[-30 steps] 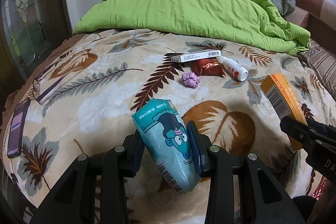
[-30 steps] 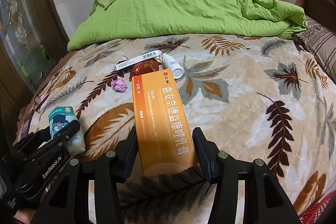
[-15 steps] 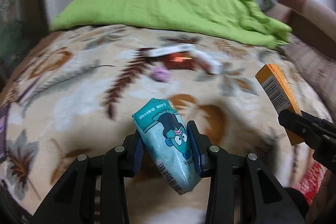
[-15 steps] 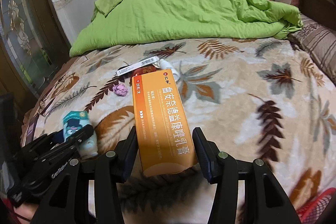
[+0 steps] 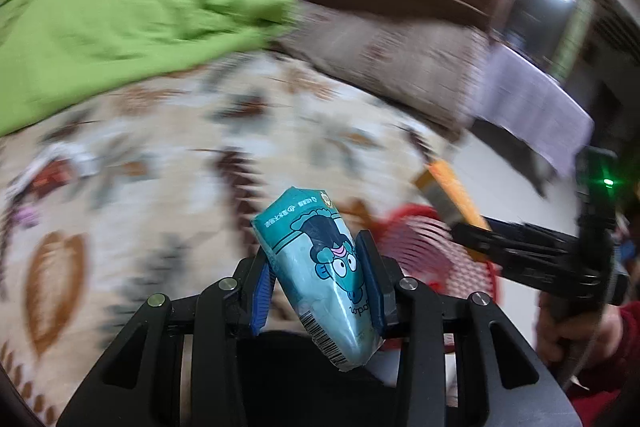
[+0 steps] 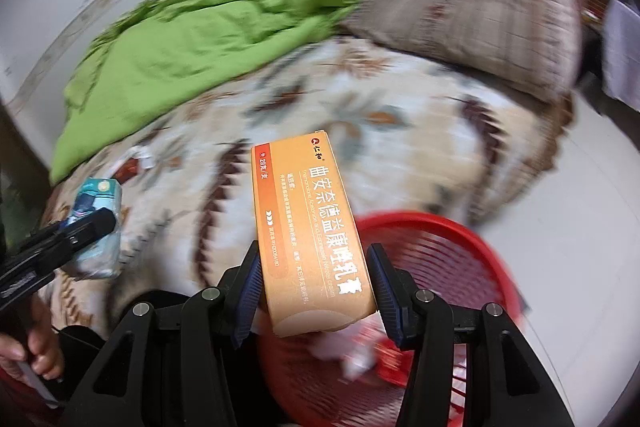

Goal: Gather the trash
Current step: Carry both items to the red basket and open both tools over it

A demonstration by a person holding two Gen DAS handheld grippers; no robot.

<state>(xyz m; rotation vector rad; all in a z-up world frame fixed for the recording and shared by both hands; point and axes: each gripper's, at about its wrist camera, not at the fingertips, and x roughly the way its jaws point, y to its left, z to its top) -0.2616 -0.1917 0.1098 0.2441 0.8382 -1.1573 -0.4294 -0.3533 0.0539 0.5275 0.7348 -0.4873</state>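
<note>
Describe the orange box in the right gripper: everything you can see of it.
The orange box is a long, slim cardboard carton, orange with a red stripe, white Chinese lettering and a small logo at its far end. It looks intact and closed. The right gripper clamps its near end between both pads, the far end pointing forward. It hangs over the red mesh basket beside the bed, touching nothing else.

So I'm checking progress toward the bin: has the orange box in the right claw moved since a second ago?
Yes. The orange box swung right, off the leaf-print blanket, to above the red basket.
</note>
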